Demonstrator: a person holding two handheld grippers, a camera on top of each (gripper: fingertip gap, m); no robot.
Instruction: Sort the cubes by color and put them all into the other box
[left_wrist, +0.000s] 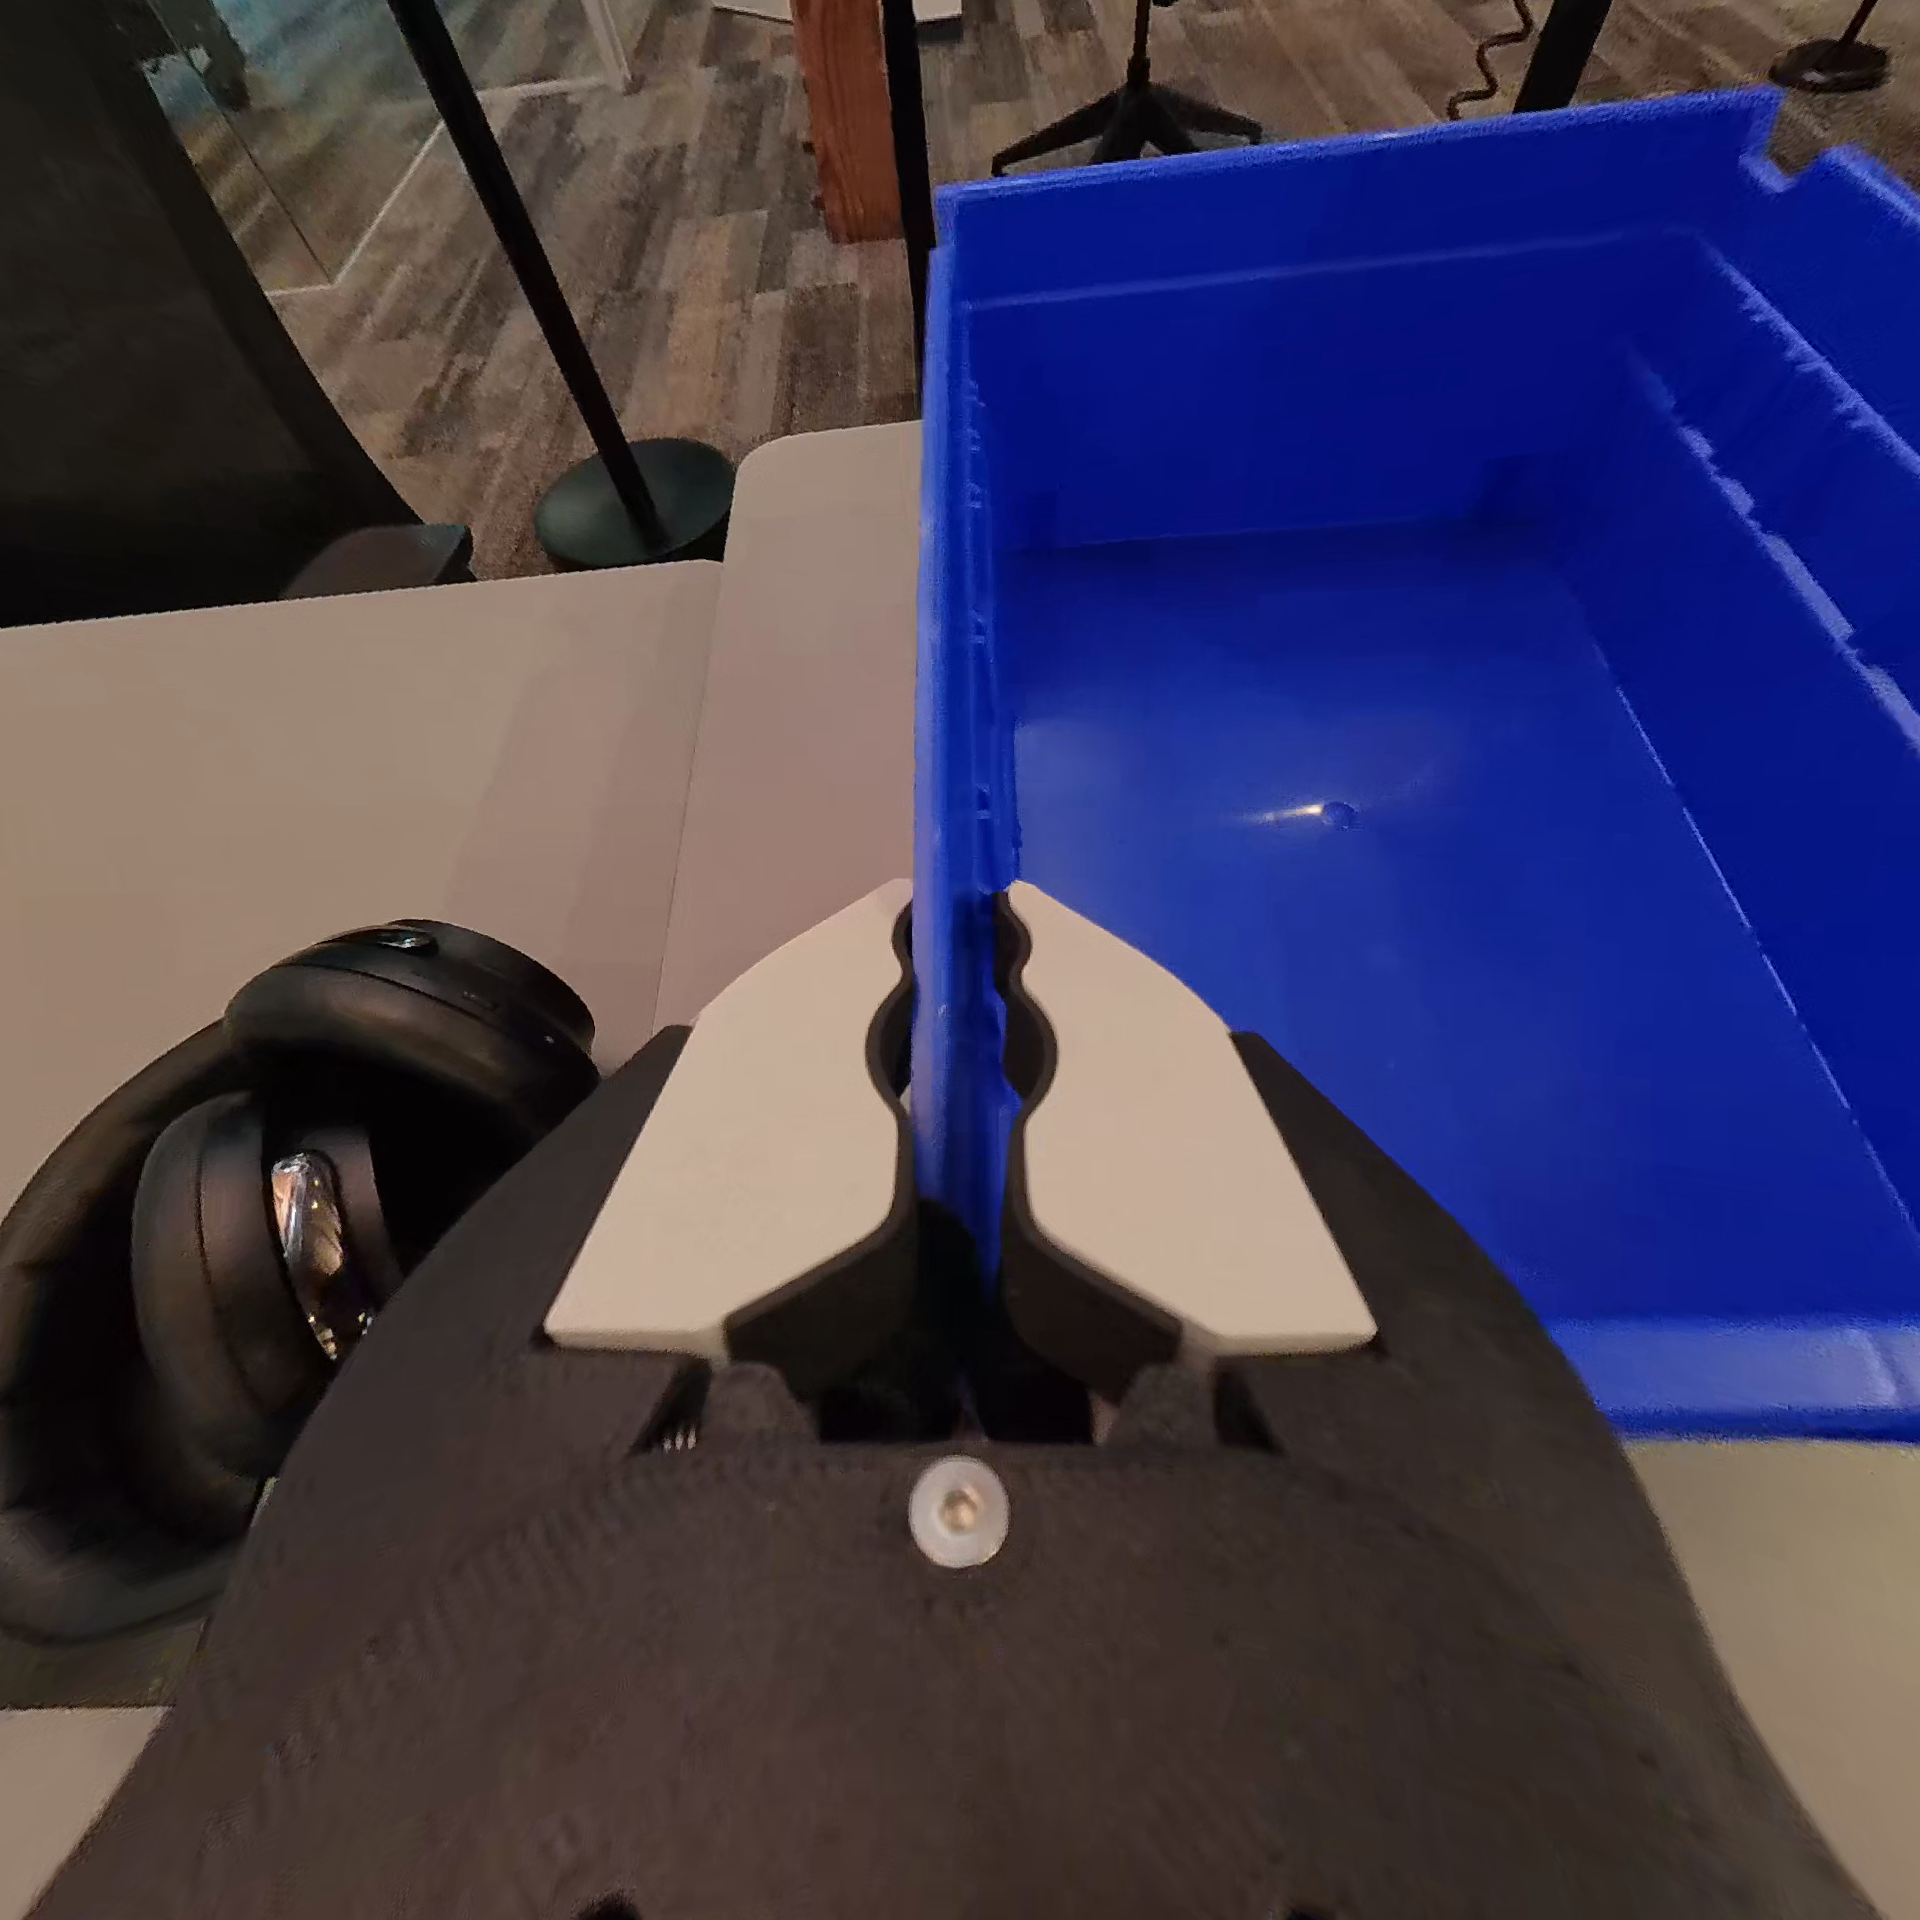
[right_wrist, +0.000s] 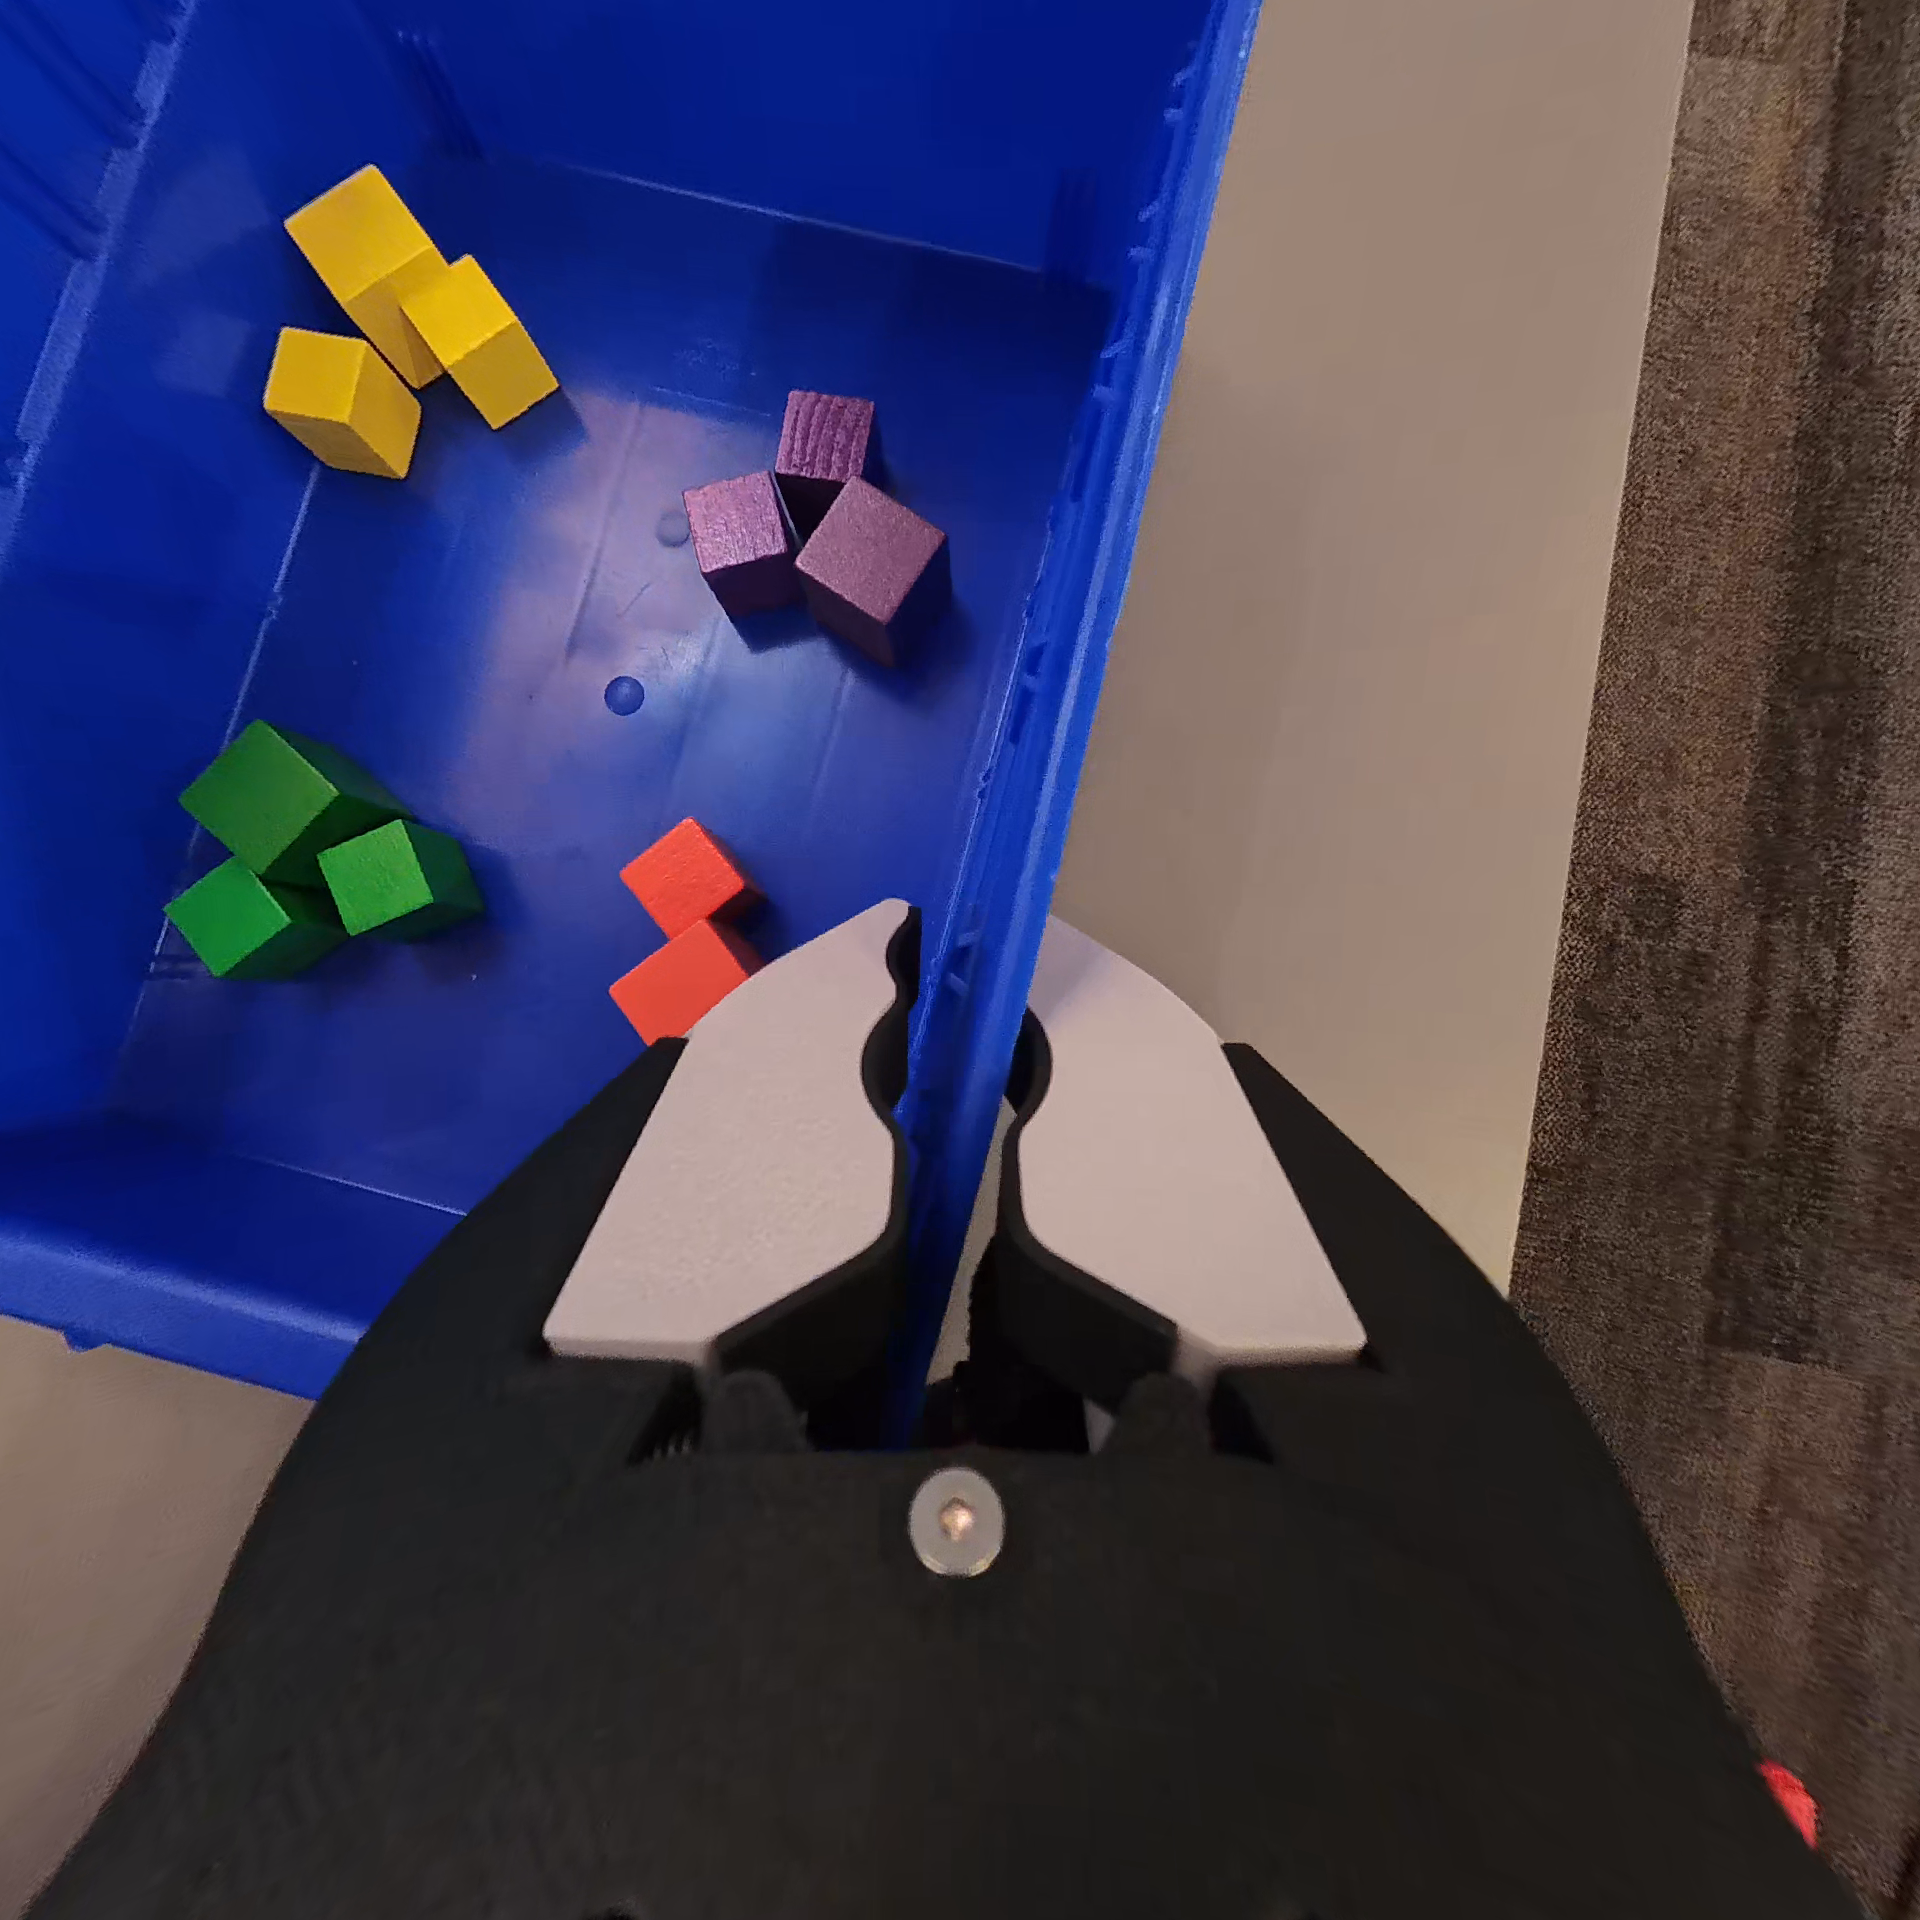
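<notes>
My left gripper (left_wrist: 956, 914) is shut on the left wall (left_wrist: 951, 727) of an empty blue box (left_wrist: 1455, 831), one finger outside and one inside. My right gripper (right_wrist: 966, 935) is shut on the right wall (right_wrist: 1049, 727) of a second blue box (right_wrist: 520, 644). Inside that box lie three yellow cubes (right_wrist: 395, 312) at the far left, three purple cubes (right_wrist: 821, 520) at the far right, three green cubes (right_wrist: 312, 852) at the near left, and two red cubes (right_wrist: 681, 935) next to my left finger (right_wrist: 790, 1091).
Black headphones (left_wrist: 260, 1195) lie on the beige table (left_wrist: 364, 779) left of the left gripper. Black stand poles (left_wrist: 613, 468) and a stool base stand on the wood floor beyond. Carpet (right_wrist: 1766, 727) lies past the table's right edge.
</notes>
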